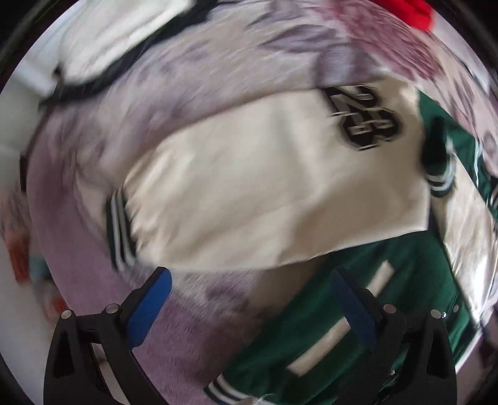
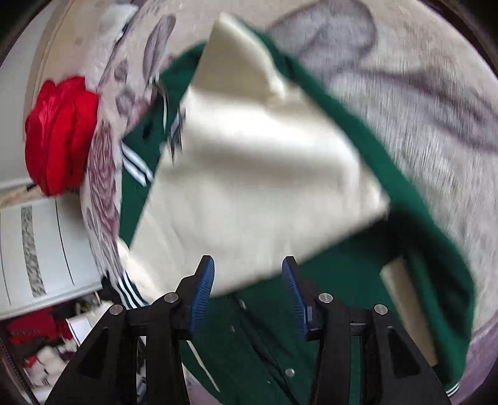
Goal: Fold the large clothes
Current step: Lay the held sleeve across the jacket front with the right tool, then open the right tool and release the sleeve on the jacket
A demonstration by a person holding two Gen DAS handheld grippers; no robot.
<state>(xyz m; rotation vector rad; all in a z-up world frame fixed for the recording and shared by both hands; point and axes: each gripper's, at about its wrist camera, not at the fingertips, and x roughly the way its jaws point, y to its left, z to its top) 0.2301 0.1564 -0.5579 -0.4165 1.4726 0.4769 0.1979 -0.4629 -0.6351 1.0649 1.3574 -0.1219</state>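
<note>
A green varsity jacket (image 1: 314, 314) with cream sleeves lies on a patterned bed blanket (image 1: 202, 62). In the left wrist view one cream sleeve (image 1: 264, 193) is laid across, with a black number patch (image 1: 362, 120) and a striped cuff (image 1: 119, 230). My left gripper (image 1: 249, 275) hangs open above the sleeve's near edge, holding nothing. In the right wrist view the cream sleeve (image 2: 249, 171) lies folded over the green body (image 2: 258, 327), whose snap buttons (image 2: 290, 371) show. My right gripper (image 2: 247, 261) hovers open over the sleeve's edge, its pads clear of the cloth.
A red garment (image 2: 59, 137) sits at the bed's edge, also seen as red cloth (image 1: 414, 12) in the left wrist view. A white item with dark trim (image 1: 124, 40) lies farther off. A white cabinet (image 2: 40, 249) and floor clutter (image 2: 40, 342) are beside the bed.
</note>
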